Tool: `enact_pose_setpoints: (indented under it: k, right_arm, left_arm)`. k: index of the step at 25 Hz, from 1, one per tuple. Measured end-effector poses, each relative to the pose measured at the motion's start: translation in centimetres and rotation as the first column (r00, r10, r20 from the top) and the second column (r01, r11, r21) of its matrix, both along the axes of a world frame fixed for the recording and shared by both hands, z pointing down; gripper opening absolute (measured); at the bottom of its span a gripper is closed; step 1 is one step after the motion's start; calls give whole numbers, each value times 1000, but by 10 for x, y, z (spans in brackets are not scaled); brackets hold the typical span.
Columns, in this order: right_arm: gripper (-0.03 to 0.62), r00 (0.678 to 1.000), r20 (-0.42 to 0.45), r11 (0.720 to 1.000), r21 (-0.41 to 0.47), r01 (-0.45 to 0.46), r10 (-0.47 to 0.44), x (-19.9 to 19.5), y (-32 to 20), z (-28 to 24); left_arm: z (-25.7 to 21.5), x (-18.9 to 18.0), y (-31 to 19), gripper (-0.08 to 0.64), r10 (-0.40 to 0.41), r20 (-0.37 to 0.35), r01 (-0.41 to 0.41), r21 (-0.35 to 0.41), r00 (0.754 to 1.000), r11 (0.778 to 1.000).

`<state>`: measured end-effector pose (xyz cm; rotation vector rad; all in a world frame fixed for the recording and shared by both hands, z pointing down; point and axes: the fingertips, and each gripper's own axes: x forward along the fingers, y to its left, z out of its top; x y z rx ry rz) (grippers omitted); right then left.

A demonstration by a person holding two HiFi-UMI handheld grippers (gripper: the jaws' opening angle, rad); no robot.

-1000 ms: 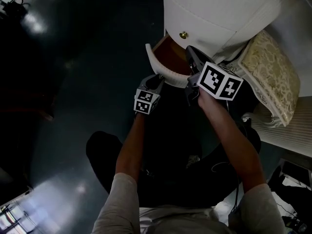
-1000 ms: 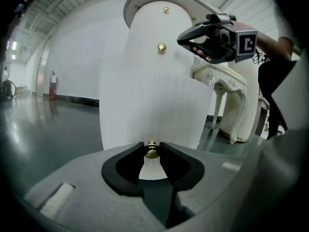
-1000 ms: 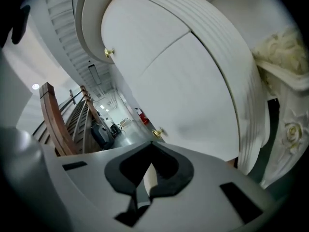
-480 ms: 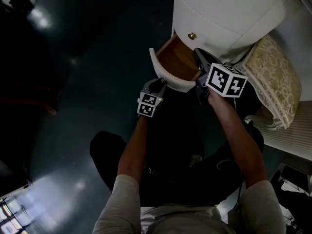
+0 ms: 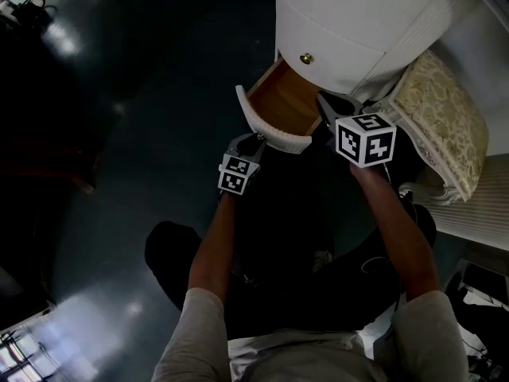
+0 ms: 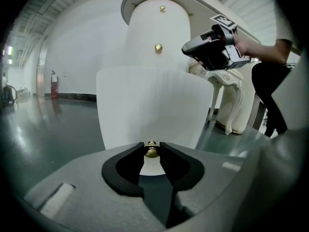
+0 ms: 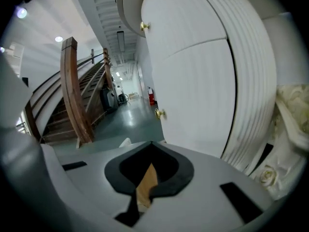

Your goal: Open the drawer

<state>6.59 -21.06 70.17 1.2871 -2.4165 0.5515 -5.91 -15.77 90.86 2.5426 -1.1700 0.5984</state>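
A white rounded cabinet [image 5: 358,22] carries brass knobs [image 5: 306,58] on its upper drawers. Its bottom drawer [image 5: 270,130] stands pulled out, and the wooden inside [image 5: 280,100] shows. My left gripper [image 5: 256,140] is at the drawer's curved white front [image 6: 149,105]. In the left gripper view its jaws [image 6: 151,149] are shut on the drawer's small brass knob [image 6: 151,151]. My right gripper [image 5: 330,106] hovers at the drawer's right side beside the cabinet. Its tips [image 7: 151,144] meet with nothing between them; wood shows below the pads. The left gripper view also shows the right gripper [image 6: 212,52] in a hand.
A cream ornate upholstered piece [image 5: 441,122] stands right of the cabinet, close to my right arm. Glossy dark floor [image 5: 119,94] spreads to the left. A wooden staircase [image 7: 72,95] rises beyond, and a red fire extinguisher [image 6: 53,83] stands by the far wall.
The drawer has come further out of the cabinet with my left gripper on its knob. My right gripper has rolled, so its marker cube shows another face.
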Motion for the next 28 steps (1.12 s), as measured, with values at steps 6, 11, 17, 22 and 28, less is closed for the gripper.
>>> enact_pose_setpoints:
  k: [6, 11, 17, 22, 28]
  right_arm:
    - [15, 995, 102, 991, -135, 23, -9, -6, 9, 15]
    - [15, 998, 57, 987, -160, -2, 11, 6, 13, 25]
    - [15, 975, 209, 968, -251, -18, 73, -11, 22, 26]
    - [15, 993, 113, 989, -143, 38, -22, -30, 16, 5]
    - [15, 992, -74, 995, 6, 101, -100, -47, 16, -11]
  left_arm:
    - [0, -8, 4, 106, -8, -16, 8, 8, 1000, 1000]
    - [0, -5, 7, 106, -16, -12, 16, -6, 1000, 1000]
    - [0, -20, 17, 106, -35, -32, 35, -14, 999, 999]
    - [0, -21, 20, 106, -66, -21, 65, -23, 998, 998]
    - [0, -27, 27, 106, -34, -25, 33, -24, 999, 999]
